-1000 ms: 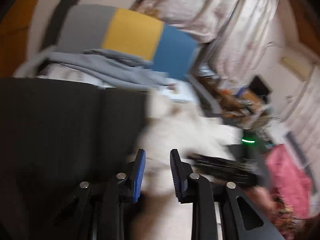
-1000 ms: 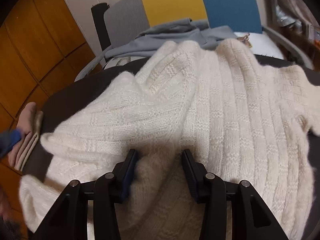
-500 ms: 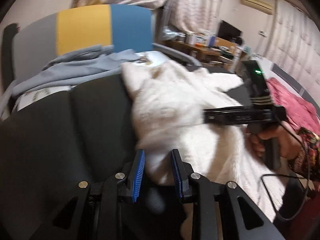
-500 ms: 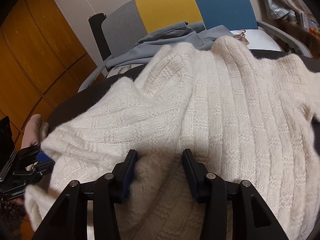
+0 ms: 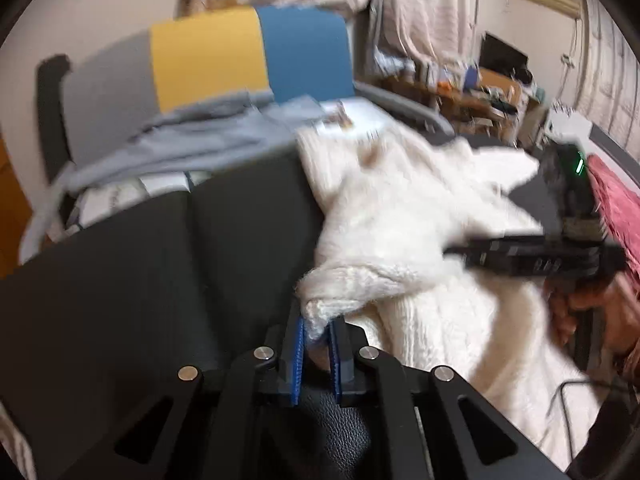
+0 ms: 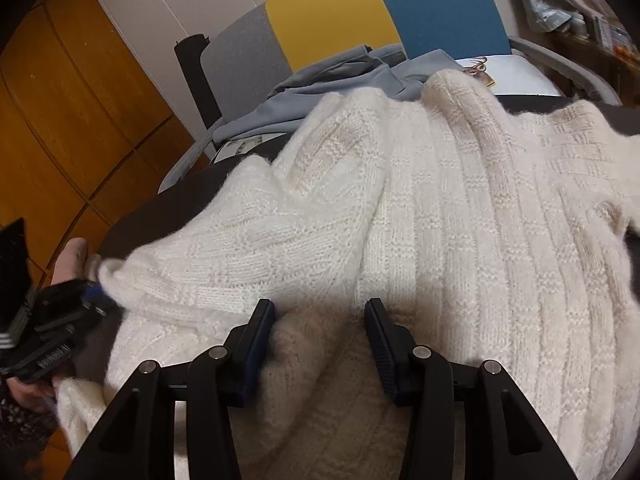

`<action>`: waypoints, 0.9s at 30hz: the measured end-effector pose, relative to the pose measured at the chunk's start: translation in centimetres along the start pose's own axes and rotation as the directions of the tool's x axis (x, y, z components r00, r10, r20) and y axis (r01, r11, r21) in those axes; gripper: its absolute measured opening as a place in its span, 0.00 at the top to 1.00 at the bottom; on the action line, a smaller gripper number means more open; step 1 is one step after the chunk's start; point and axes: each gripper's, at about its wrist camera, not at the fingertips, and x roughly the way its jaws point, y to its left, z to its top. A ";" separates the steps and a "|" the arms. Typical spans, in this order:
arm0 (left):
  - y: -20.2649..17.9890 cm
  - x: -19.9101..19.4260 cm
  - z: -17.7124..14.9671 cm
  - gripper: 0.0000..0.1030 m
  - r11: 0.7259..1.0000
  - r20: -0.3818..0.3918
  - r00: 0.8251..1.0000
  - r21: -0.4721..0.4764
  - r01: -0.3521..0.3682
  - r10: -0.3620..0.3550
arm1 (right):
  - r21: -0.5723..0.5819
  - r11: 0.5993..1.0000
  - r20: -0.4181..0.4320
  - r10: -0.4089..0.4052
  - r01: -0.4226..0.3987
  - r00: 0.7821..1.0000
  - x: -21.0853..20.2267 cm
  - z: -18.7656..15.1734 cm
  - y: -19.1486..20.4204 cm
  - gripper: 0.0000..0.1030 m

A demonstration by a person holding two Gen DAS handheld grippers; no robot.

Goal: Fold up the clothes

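A cream knitted sweater [image 6: 460,220] lies spread over a black cushioned seat [image 5: 160,280]. My left gripper [image 5: 316,336] is at the sweater's left edge; its jaws are closing, and the blue pads pinch a bunched corner of the knit [image 5: 320,312]. In the right wrist view, the left gripper [image 6: 94,296] is at the far left, against that same edge. My right gripper [image 6: 320,332] stands half wide with a thick fold of the sweater filling the gap between its pads. The left wrist view shows the right gripper [image 5: 450,250] from the side, with the knit drawn up to its tip.
A grey-blue garment [image 6: 340,76] lies behind the sweater, against a grey, yellow and blue chair back [image 6: 340,12]. Orange wooden panels [image 6: 60,120] are at the left. A pink cloth [image 5: 616,208] and a cluttered desk [image 5: 488,92] lie to the right.
The left gripper has rolled, moved to the sweater's left edge and closed on a corner of it. The right gripper has stayed put on its fold.
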 end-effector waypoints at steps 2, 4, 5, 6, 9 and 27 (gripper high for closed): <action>-0.5 -1.9 0.8 0.91 0.998 0.049 0.997 0.029 -0.062 0.060 | 0.011 1.000 0.006 0.015 -0.015 1.000 0.0 0.0 -0.1 0.54; -2.4 -3.7 2.0 0.91 0.973 0.107 0.979 0.135 -0.185 0.171 | 0.022 0.999 0.013 0.032 -0.032 0.999 -0.1 -0.1 -0.1 0.50; -3.4 -4.6 2.4 0.91 0.949 0.144 0.962 0.187 -0.255 0.230 | 0.028 0.999 0.018 0.043 -0.044 0.999 -0.1 -0.1 -0.2 0.47; -4.5 -5.4 2.7 0.91 0.917 0.187 0.940 0.230 -0.325 0.286 | 0.036 0.998 0.024 0.054 -0.055 0.998 -0.2 -0.1 -0.2 0.46; -7.3 -6.5 3.0 0.89 0.788 0.303 0.841 0.310 -0.531 0.448 | 0.076 0.995 0.037 0.064 -0.067 0.997 -0.4 -0.2 -0.9 0.49; -12.4 0.0 -5.2 0.81 0.951 -0.023 0.988 0.276 -0.140 0.152 | 0.095 0.977 0.090 0.184 -0.193 0.979 -3.1 0.8 0.4 0.41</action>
